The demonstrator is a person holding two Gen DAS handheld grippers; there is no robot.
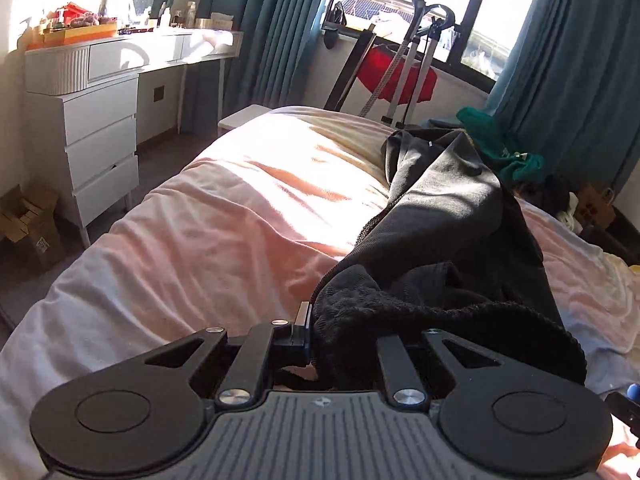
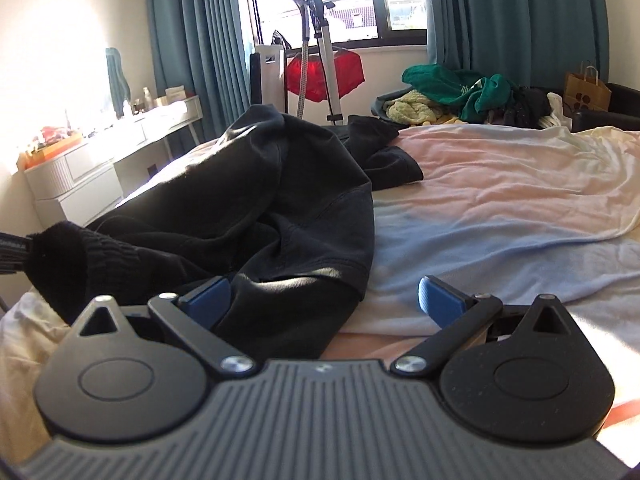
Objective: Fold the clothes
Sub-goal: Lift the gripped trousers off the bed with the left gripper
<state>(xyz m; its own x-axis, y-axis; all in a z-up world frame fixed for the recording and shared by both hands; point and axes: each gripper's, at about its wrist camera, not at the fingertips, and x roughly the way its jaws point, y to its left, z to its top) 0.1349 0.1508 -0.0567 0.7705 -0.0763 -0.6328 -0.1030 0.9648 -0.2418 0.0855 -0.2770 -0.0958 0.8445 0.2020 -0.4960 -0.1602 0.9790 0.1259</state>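
On the bed: black garment [image 1: 444,216] lies rumpled across the pink sheet [image 1: 224,216], running from 6 toward 1 o'clock.
Left claw [image 1: 316,336]: nearly closed, pinching the garment's knitted hem.
Right claw [image 2: 320,300]: spread wide, gripping nothing; cloth drapes over its left finger [image 2: 208,298].
Clothes pile [image 2: 460,94]: beyond the bed, 1 o'clock.

Left gripper [image 1: 320,336] fingers nearly closed, pinching fabric, right gripper [image 2: 326,296] fingers spread wide, angled downward
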